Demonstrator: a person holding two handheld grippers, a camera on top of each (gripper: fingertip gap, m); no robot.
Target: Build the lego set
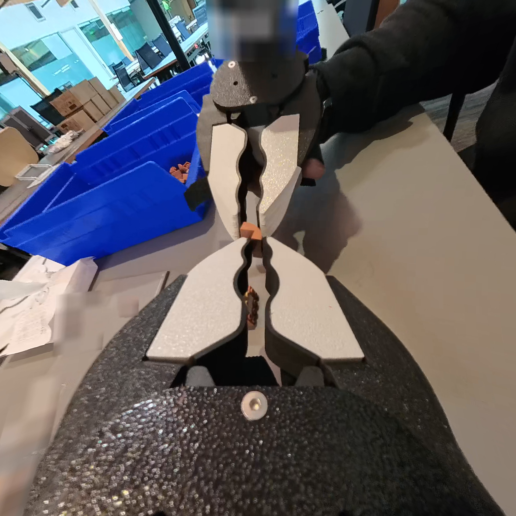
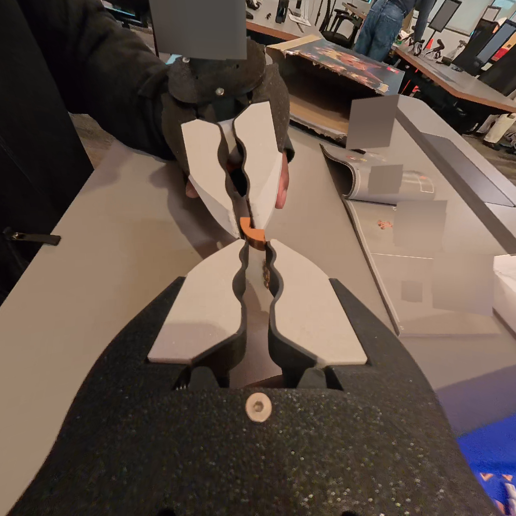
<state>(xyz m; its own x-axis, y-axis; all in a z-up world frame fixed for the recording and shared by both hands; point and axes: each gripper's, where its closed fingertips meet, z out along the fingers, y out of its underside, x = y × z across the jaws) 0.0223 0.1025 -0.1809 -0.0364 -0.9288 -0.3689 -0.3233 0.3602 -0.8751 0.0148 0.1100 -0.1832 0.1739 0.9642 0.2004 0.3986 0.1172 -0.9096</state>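
My two grippers meet tip to tip above the grey table (image 1: 418, 223). A small orange-brown angled brick (image 1: 251, 231) sits between them. My left gripper (image 1: 255, 243) is shut on one end of the brick. My right gripper (image 1: 249, 223), coming from the far side, is shut on the other end. In the right wrist view the brick (image 2: 252, 233) has its lower brown part between my right gripper's tips (image 2: 255, 245), and its upper arm is pinched by the left gripper (image 2: 248, 222). A brown studded piece (image 1: 251, 304) shows through the gap below the left gripper's fingers.
Blue bins (image 1: 111, 195) stand to the left, one with brown bricks (image 1: 180, 170). White paper and plastic (image 1: 42, 293) lie near them. A torn cardboard box (image 2: 335, 83) and an open booklet (image 2: 391, 181) lie on the table's far side. A person in jeans (image 2: 382, 25) stands in the background.
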